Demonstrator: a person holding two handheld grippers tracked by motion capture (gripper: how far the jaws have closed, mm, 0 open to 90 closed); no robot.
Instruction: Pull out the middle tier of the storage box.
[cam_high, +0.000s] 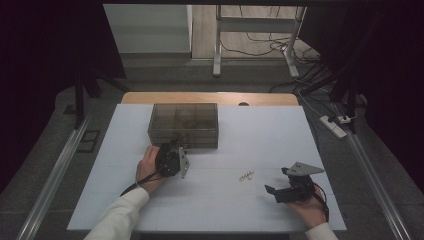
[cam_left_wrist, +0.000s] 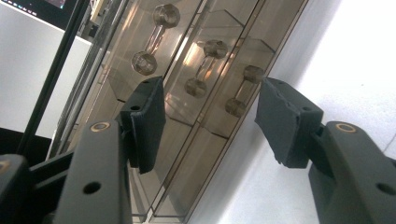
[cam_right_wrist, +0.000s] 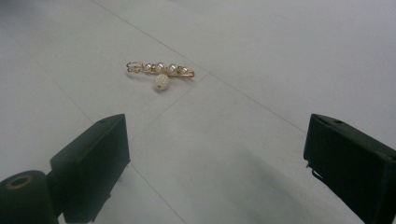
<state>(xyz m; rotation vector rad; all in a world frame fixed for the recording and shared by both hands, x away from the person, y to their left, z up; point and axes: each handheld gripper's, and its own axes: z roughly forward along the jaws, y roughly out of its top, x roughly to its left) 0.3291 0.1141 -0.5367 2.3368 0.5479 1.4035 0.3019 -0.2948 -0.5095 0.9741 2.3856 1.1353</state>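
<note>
A smoky clear drawer box (cam_high: 183, 124) stands at the middle of the white table, its drawer fronts with bar handles (cam_left_wrist: 204, 67) facing the person. My left gripper (cam_high: 176, 148) is open right at the front of the box, and nothing sits between its jaws; the same gripper (cam_left_wrist: 210, 116) frames the middle handle. A small gold pin with pearls (cam_high: 246, 175) lies on the table. My right gripper (cam_high: 277, 181) is open a short way to the pin's right, tilted toward it. In the right gripper view the pearl pin (cam_right_wrist: 160, 73) lies ahead of the open jaws.
The white table top (cam_high: 260, 135) has bare room around the pin and to the right of the box. A wooden edge (cam_high: 210, 98) shows behind it. Beyond lie a metal frame (cam_high: 218, 45), cables and a power strip (cam_high: 333, 125) on the floor.
</note>
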